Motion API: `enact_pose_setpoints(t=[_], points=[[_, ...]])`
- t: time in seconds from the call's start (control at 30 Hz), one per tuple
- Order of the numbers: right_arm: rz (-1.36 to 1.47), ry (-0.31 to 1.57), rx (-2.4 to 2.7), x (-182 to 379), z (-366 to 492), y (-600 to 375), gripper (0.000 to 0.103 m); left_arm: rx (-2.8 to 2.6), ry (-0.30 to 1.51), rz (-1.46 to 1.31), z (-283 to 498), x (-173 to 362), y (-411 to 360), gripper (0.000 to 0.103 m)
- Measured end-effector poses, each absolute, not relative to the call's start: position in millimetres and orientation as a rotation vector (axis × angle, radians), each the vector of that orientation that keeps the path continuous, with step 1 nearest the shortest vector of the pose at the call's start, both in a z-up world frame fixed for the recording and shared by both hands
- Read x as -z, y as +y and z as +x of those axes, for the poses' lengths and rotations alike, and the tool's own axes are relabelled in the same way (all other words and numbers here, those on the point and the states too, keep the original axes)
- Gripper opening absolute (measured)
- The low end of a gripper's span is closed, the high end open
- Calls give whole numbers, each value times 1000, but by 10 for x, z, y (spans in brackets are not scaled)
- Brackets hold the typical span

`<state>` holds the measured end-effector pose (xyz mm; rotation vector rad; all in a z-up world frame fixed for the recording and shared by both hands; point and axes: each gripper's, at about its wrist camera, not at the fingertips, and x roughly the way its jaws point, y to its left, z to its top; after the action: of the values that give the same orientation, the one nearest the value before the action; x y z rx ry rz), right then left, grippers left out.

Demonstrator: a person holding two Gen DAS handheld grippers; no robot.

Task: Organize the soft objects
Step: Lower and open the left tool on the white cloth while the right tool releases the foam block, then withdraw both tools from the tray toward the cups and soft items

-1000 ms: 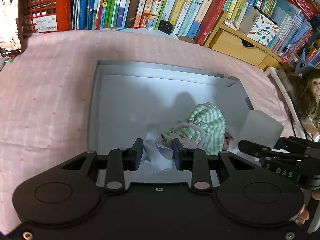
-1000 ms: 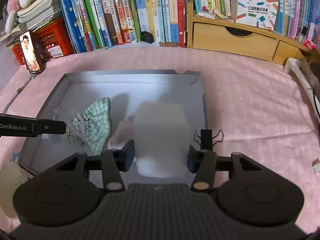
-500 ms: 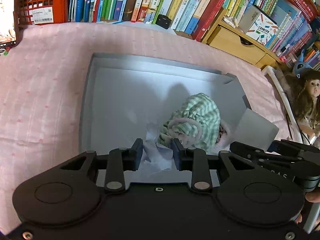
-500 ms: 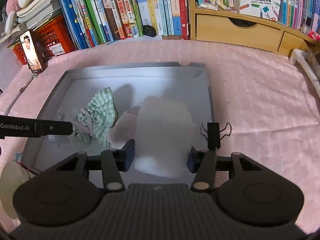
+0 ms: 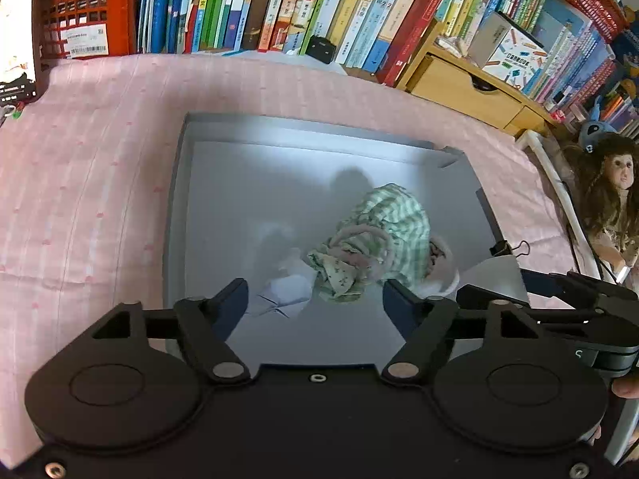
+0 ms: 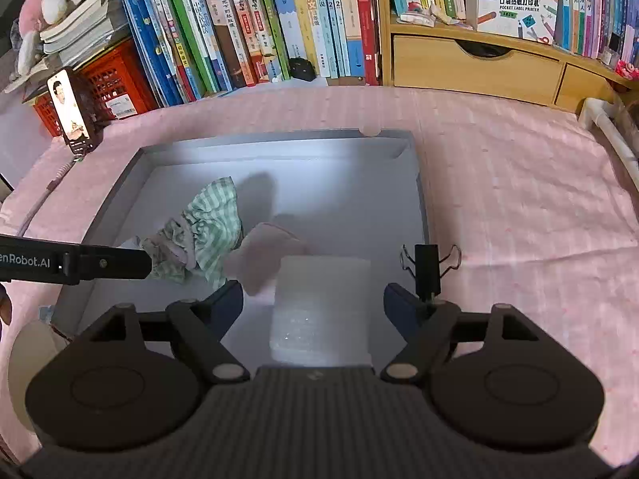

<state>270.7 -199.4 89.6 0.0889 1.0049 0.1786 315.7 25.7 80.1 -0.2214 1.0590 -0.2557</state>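
A grey open box (image 5: 179,199) (image 6: 419,199) lies on the pink bedspread. Inside it lie a green-and-white striped cloth bundle (image 5: 383,231) (image 6: 211,223), a crumpled white paper piece (image 5: 285,291) and a pink soft item (image 6: 267,255). A white foam block (image 6: 321,307) lies in the box near its front. My left gripper (image 5: 315,295) is open above the paper piece, holding nothing. My right gripper (image 6: 313,303) is open, with the foam block lying between its fingers. The right gripper's side shows in the left wrist view (image 5: 559,299).
A row of books (image 6: 259,20) and a wooden drawer unit (image 6: 471,64) stand behind the bed. A red crate (image 5: 88,12) and a phone (image 6: 70,111) are at the left. A black binder clip (image 6: 427,267) sits on the box's right wall. A doll (image 5: 611,199) is at right.
My left gripper has opened, let go of the white paper piece and drawn back. My right gripper has opened and the foam block now lies in the box.
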Motion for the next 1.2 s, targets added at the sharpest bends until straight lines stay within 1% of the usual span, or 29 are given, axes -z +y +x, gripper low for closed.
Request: enact_pose_setpoints(t=[0.27, 0.7, 0.8, 0.87, 1.2], points=[[80, 971, -172, -1022, 2624, -2016, 89, 267, 1025, -221, 3034, -922, 265, 82], [83, 877, -175, -1292, 2342, -2097, 92, 286, 945, -186, 2661, -1232, 301, 83], [74, 847, -182, -1359, 2247, -2084, 92, 304, 919, -176, 2529, -1307, 295, 84], [62, 821, -188, -1406, 2159, -2064, 92, 327, 897, -165, 2400, -1353, 290, 87], [13, 706, -238, -1604, 1639, -1952, 96, 379, 799, -83, 1713, -1458, 279, 89]])
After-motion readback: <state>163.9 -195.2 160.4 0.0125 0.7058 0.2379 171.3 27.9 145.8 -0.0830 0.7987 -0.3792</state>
